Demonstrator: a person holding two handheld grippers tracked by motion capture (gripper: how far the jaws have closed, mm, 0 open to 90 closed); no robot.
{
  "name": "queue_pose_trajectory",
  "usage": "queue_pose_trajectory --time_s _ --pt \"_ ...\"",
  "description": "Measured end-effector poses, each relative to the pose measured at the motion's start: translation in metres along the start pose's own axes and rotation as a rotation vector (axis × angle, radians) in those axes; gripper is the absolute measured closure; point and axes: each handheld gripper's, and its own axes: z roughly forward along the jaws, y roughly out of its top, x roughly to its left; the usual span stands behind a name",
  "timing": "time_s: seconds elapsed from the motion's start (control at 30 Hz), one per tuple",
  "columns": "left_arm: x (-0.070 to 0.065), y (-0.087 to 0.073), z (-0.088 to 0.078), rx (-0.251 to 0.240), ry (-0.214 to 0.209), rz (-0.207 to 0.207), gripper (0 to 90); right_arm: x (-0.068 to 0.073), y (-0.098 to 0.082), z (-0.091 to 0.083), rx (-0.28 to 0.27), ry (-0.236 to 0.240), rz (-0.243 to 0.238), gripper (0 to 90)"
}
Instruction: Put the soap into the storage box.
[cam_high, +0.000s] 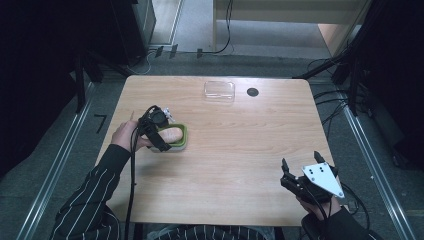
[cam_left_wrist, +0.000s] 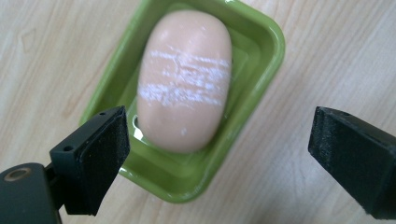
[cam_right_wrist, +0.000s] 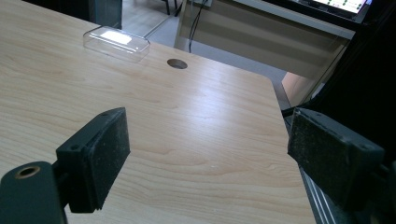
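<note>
Black left gripper (cam_left_wrist: 217, 154) spread above soap (cam_left_wrist: 184, 81)

the high view was dim around the edges, the floor and corners nearly black, while the wooden table (cam_high: 240, 150) was evenly lit from above with soft shadows. the clear plastic lid (cam_right_wrist: 116, 43) caught a bright white glare in the right gripper view. in the left gripper view the soap (cam_left_wrist: 184, 79) was slightly soft and the near black jaws were blurred.
</note>
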Motion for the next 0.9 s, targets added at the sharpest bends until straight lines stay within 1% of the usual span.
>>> queue_pose_trajectory --time_s 0.07,0.1,0.13,0.17,0.23,0.3,0.33,0.4,0.47,0.53,0.63,0.67,0.73,0.9 --pt "-0.002 -0.002 -0.001 0.006 -0.007 -0.008 6.1 0.000 0.000 0.000 -0.001 0.000 -0.003 13.6" --pt "-0.003 -0.004 -0.002 0.007 -0.004 -0.009 6.1 0.000 0.000 0.000 -0.001 -0.001 -0.005 13.6" --pt "-0.004 -0.005 -0.002 0.005 -0.003 -0.021 6.1 0.000 0.000 0.000 -0.001 0.000 -0.004 13.6" --pt "-0.005 -0.006 -0.003 0.013 -0.008 -0.023 6.1 0.000 0.000 0.000 0.000 0.000 -0.002 13.7" --pt "-0.008 -0.008 -0.004 0.011 0.000 -0.039 6.0 0.000 0.000 0.000 0.000 0.000 -0.001 13.6" --pt "-0.011 -0.011 -0.006 0.012 -0.006 -0.050 5.4 0.000 0.000 0.000 0.000 0.000 0.000 13.6" --pt "-0.012 -0.012 -0.007 0.016 -0.002 -0.050 5.2 0.000 0.000 0.000 0.000 0.000 0.000 13.6" --pt "-0.015 -0.014 -0.008 0.017 -0.006 -0.065 4.9 0.000 0.000 0.000 0.000 0.000 -0.003 13.6" --pt "-0.019 -0.017 -0.009 0.017 -0.005 -0.071 4.5 0.000 0.000 0.000 -0.001 0.001 -0.007 13.6" --pt "-0.022 -0.019 -0.008 0.025 -0.012 -0.067 4.3 0.000 0.000 0.000 0.000 0.000 -0.007 13.6" --pt "-0.028 -0.023 -0.007 0.046 -0.013 -0.073 4.1 0.000 0.000 0.000 0.000 0.000 -0.007 13.6" --pt "-0.029 -0.025 -0.007 0.045 -0.019 -0.069 3.7 0.000 0.000 0.000 0.001 0.000 -0.006 13.6" --pt "-0.032 -0.028 -0.007 0.053 -0.019 -0.081 3.6 0.000 0.000 0.000 0.001 0.000 -0.005 13.6" --pt "-0.039 -0.036 -0.007 0.058 -0.014 -0.089 3.6 0.000 0.000 0.000 0.002 0.001 -0.010 13.6"
